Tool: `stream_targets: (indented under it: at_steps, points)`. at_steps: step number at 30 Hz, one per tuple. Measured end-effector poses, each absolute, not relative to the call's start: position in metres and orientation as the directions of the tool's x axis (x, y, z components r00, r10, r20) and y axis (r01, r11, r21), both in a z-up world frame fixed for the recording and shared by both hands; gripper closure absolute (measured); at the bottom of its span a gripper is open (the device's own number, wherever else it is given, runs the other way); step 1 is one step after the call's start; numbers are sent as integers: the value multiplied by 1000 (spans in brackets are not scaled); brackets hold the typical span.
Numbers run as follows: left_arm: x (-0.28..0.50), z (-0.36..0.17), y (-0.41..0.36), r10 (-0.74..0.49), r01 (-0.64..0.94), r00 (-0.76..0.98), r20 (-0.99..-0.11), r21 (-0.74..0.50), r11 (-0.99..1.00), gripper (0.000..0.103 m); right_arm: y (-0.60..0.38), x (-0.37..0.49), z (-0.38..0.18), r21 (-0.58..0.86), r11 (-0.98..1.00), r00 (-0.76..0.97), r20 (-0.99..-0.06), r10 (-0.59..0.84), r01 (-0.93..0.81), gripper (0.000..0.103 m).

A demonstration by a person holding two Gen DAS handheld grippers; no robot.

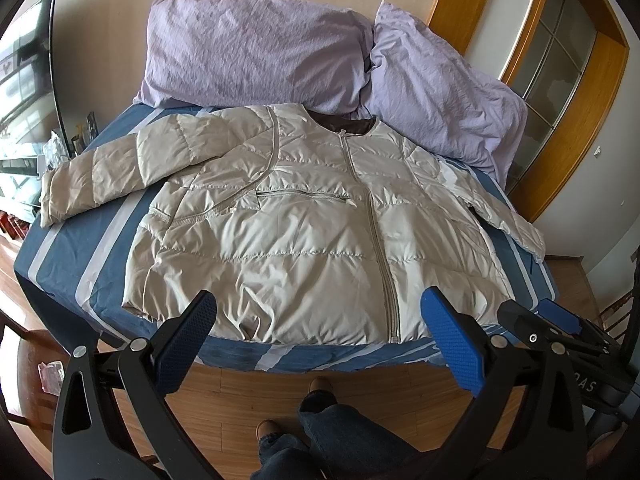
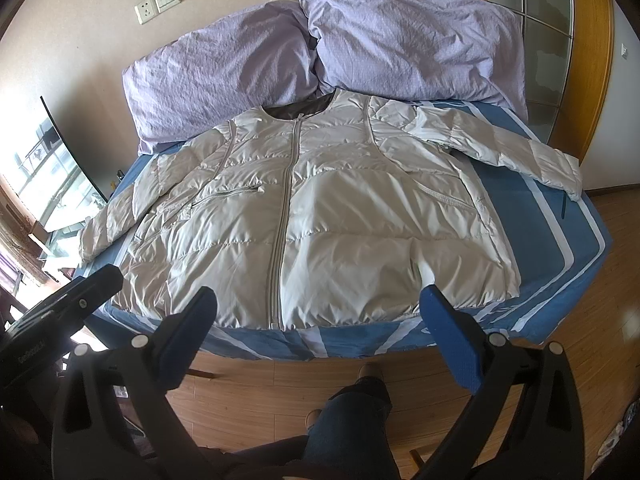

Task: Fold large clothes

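A light grey puffer jacket (image 1: 304, 224) lies flat and zipped, front up, on the bed, collar toward the pillows. It also shows in the right wrist view (image 2: 320, 216). Its sleeves spread out to both sides: one (image 1: 92, 176) reaches the bed's left edge, the other (image 2: 516, 148) lies toward the right edge. My left gripper (image 1: 318, 308) is open and empty, held above the jacket's hem. My right gripper (image 2: 318, 308) is open and empty, also above the hem. The right gripper shows in the left wrist view (image 1: 536, 320), to the right.
The bed has a blue sheet with pale stripes (image 1: 76, 264). Two purple pillows (image 1: 248, 48) (image 2: 412, 36) lean at the head by the wall. A person's legs and shoes (image 1: 320, 400) stand on the wooden floor at the foot. A wooden-framed glass door (image 1: 552, 56) is at right.
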State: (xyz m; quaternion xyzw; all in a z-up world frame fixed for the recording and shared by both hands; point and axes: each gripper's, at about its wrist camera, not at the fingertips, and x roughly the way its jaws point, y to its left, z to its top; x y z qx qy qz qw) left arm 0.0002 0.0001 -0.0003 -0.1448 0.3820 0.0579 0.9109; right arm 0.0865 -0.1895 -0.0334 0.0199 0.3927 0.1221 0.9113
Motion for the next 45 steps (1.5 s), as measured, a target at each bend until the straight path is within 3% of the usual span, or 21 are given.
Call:
stream_targets:
  at_steps: [45]
  points:
    - [0,-1,0,-9,-217,697,-717,-223,950,1,-190,88,-34,133,970,661,-712,238,-205,2]
